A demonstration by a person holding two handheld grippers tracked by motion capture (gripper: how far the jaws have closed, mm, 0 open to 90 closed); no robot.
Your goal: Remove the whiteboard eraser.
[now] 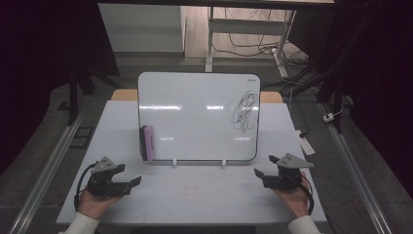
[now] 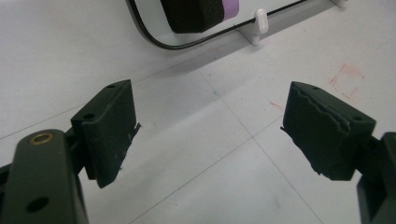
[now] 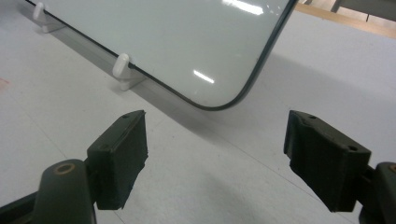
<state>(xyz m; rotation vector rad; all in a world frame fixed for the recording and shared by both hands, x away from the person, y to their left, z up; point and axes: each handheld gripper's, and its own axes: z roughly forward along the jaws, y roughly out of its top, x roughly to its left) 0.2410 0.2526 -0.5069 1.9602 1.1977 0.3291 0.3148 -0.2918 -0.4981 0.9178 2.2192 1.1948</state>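
A small whiteboard (image 1: 195,114) stands upright on two white feet in the middle of the white table (image 1: 195,195). A black scribble (image 1: 245,112) marks its upper right part. A purple and black eraser (image 1: 147,143) clings to its lower left corner; its black felt (image 2: 194,14) shows at the top of the left gripper view. My left gripper (image 1: 130,176) rests open on the table in front of the board's left side, nothing between its jaws. My right gripper (image 1: 265,166) is open before the board's lower right corner (image 3: 219,100), also holding nothing.
A faint red square (image 2: 346,80) is drawn on the table between the grippers. A white foot (image 3: 122,70) props the board. Behind the table stand desk legs (image 1: 210,39) with cables (image 1: 263,48) on the floor. Metal rails (image 1: 48,165) run along both sides.
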